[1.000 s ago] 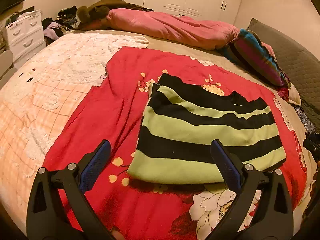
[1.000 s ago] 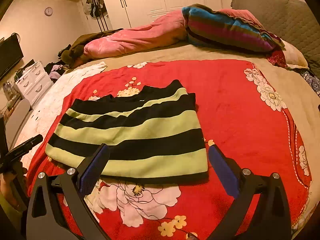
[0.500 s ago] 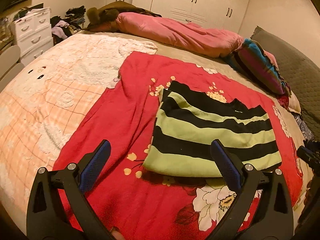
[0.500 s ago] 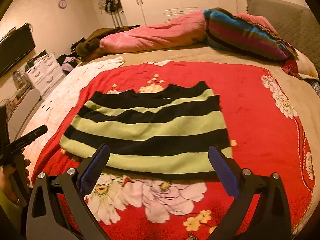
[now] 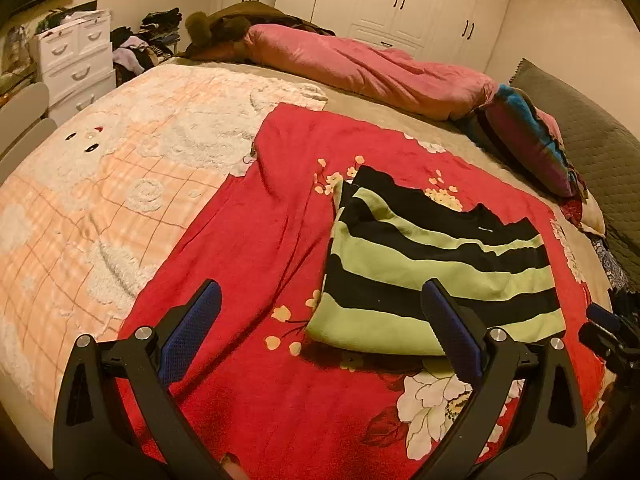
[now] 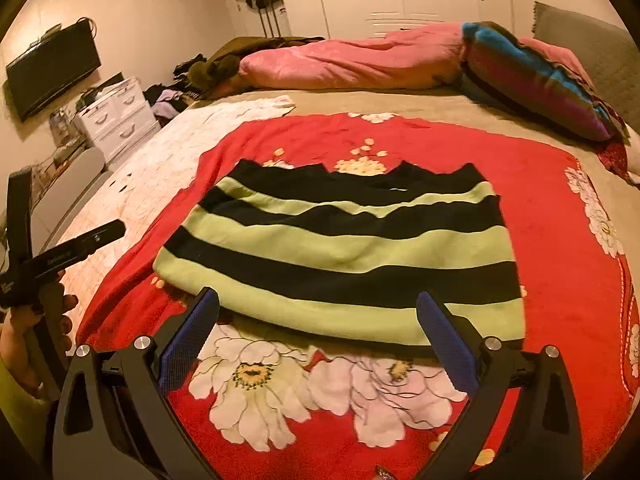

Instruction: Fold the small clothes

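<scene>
A folded black and lime-green striped garment (image 5: 432, 264) lies flat on a red floral blanket (image 5: 256, 240) on the bed. It also shows in the right wrist view (image 6: 348, 248). My left gripper (image 5: 320, 312) is open and empty, held above the blanket to the garment's near left. My right gripper (image 6: 320, 316) is open and empty, just short of the garment's near edge. The left gripper's body (image 6: 60, 256) shows at the left edge of the right wrist view.
A pink duvet (image 5: 360, 68) and a striped pillow (image 5: 528, 140) lie at the bed's far side. A peach and white blanket (image 5: 100, 184) covers the left of the bed. White drawers (image 5: 76, 60) stand at far left.
Both grippers have pulled back from the garment and stayed open. The left one has swung left, so the garment now sits further right in its view. The garment has not moved.
</scene>
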Action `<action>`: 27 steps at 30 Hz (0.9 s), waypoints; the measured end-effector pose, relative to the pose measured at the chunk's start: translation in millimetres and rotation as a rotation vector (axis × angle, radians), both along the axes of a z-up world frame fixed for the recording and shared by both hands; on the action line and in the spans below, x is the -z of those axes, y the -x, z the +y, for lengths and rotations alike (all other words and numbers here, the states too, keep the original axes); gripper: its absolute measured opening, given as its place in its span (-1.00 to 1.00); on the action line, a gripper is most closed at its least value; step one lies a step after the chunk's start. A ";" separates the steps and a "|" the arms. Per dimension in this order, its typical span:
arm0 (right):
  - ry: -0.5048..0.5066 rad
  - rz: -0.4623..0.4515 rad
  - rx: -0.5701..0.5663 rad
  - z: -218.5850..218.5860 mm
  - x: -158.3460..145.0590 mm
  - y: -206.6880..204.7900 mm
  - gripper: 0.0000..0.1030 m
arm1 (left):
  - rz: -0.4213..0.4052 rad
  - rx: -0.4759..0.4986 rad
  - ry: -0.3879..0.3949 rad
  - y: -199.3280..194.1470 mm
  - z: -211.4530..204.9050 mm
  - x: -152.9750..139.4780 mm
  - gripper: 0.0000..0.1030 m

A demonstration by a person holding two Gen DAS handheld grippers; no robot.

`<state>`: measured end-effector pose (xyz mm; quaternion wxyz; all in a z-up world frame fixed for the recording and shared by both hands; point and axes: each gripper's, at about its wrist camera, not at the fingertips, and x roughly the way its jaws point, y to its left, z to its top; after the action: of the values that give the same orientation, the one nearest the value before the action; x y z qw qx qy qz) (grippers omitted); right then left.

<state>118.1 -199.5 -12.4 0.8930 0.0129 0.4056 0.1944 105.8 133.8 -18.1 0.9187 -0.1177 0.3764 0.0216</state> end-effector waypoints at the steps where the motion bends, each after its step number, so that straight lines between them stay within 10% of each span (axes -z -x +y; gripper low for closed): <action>1: 0.000 0.002 -0.006 2.7 1.0 0.2 0.91 | 0.003 -0.002 0.000 -0.1 0.9 1.0 0.82; 27: 0.195 -0.010 -0.262 127.6 62.3 -9.3 0.91 | 0.080 -0.144 0.015 -12.1 46.3 45.7 0.82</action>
<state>127.4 -71.9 -74.6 0.8591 -0.1277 0.4164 0.2689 117.9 180.0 -63.8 0.8980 -0.1506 0.4035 0.0896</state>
